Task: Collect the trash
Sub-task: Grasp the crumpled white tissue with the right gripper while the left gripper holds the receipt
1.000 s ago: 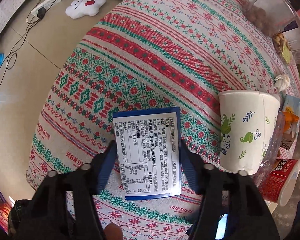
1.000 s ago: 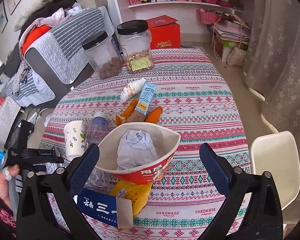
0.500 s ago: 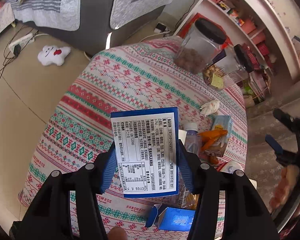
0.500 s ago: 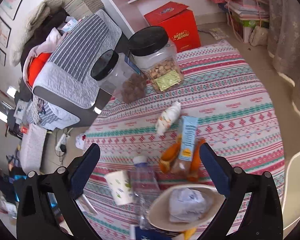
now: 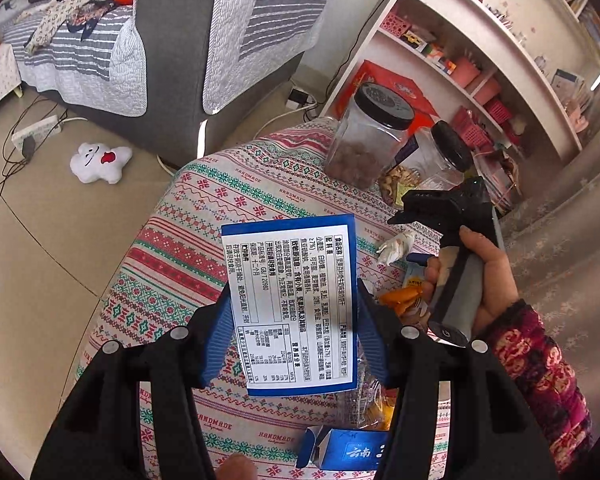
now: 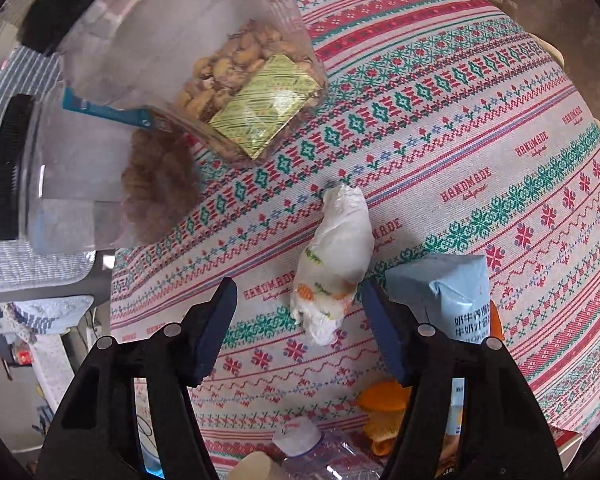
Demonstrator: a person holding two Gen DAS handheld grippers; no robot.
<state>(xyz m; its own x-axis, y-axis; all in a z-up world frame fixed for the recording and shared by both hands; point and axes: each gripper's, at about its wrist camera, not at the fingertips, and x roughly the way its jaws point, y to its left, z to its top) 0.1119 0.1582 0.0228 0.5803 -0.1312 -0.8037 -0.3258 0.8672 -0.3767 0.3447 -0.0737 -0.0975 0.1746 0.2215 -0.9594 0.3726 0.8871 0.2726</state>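
On the patterned tablecloth (image 6: 440,128), the right gripper (image 6: 300,322) had just been closing, its jaws not yet touching the crumpled tissue (image 6: 334,264) at lower centre; best centred before squeezing. The left gripper (image 5: 290,338) clenched a blue box (image 5: 292,304).

Left wrist view high above the table (image 5: 220,216), right wrist view close over it; shared: crumpled tissue (image 6: 334,264).

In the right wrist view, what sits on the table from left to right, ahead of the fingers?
Jar of brown snacks → jar of nuts → crumpled white wrapper → light blue carton.
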